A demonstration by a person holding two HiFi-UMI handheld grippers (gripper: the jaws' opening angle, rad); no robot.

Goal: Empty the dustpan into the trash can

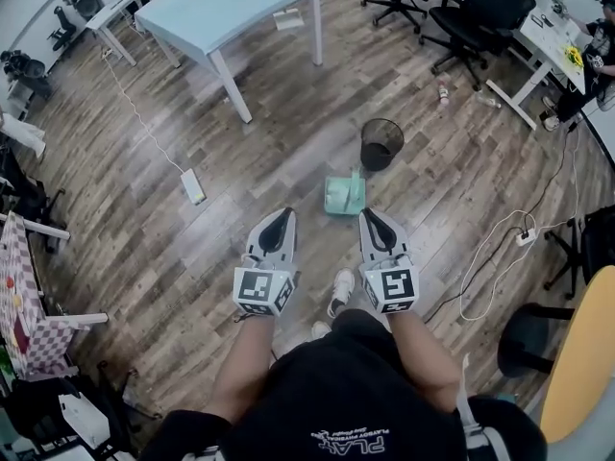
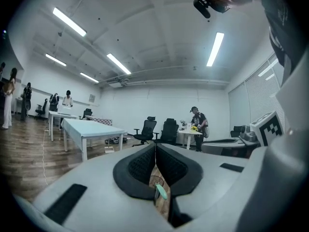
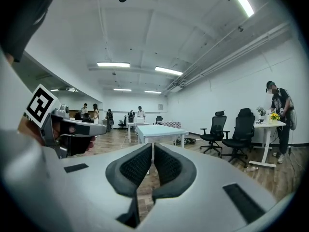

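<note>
Left claw (image 1: 281,216), right claw (image 1: 371,215): side by side, near level, both closed, empty. Dustpan (image 1: 344,196) on floor (image 1: 240,176) ahead, just beside trash can (image 1: 381,143); open floor around both.

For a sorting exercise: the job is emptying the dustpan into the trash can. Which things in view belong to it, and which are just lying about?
Belongs to the job:
green dustpan
black mesh trash can

Just lying about:
white power strip
light blue table
office chairs
</note>
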